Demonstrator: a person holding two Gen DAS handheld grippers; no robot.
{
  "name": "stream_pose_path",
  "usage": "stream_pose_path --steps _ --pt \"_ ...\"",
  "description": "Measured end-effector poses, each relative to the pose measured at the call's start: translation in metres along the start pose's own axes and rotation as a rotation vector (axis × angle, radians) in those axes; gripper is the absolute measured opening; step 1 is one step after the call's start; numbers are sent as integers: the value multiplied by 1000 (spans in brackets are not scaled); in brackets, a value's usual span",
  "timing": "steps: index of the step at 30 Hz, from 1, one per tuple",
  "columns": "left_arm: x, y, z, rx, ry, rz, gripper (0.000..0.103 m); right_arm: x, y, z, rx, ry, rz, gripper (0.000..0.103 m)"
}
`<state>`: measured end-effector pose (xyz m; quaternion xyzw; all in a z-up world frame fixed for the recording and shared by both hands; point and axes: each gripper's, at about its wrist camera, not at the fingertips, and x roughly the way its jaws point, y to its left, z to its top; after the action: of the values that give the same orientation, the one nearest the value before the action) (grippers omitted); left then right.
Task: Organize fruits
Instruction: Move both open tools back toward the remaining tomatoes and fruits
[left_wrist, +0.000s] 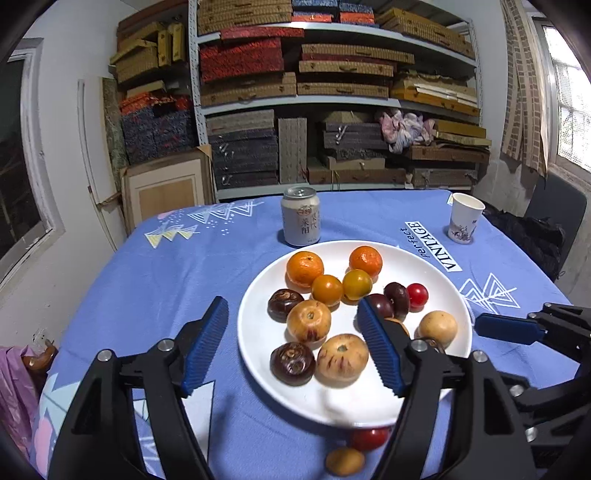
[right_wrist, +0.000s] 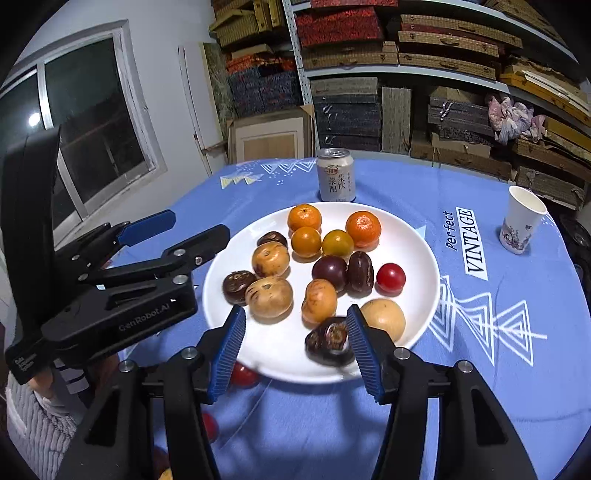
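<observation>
A white plate (left_wrist: 258, 332) on the blue tablecloth holds two mandarins (left_wrist: 304, 266), small orange-yellow tomatoes, a red cherry tomato (left_wrist: 417, 294), dark brown water chestnuts (left_wrist: 291, 363) and several tan round fruits (left_wrist: 342, 356). A red tomato (left_wrist: 369, 437) and a tan-orange fruit (left_wrist: 345, 460) lie on the cloth at the plate's near edge. My left gripper (left_wrist: 291, 306) hovers open over the plate's near left part, holding nothing. My right gripper (right_wrist: 295, 312) hangs open over the plate (right_wrist: 280, 350); a dark chestnut (right_wrist: 330, 341) lies on the plate beside its right finger, untouched.
A drink can (left_wrist: 300, 216) stands just behind the plate. A paper cup (left_wrist: 464, 218) sits at the far right of the table. Shelves of stacked boxes fill the back wall. A person's ribbed sleeve (right_wrist: 37, 424) shows at the lower left in the right wrist view.
</observation>
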<state>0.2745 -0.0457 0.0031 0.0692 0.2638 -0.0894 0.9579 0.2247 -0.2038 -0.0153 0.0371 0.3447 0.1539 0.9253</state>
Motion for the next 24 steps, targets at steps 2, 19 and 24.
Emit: stream_pose_path --steps 2,19,24 --pt "-13 1 -6 4 -10 13 71 -13 3 -9 5 -15 8 58" --pt "-84 1 -81 2 -18 82 77 -73 3 -91 84 -73 60 66" --pt "-96 -4 -97 22 -3 72 78 -77 -7 -106 126 -65 73 66"
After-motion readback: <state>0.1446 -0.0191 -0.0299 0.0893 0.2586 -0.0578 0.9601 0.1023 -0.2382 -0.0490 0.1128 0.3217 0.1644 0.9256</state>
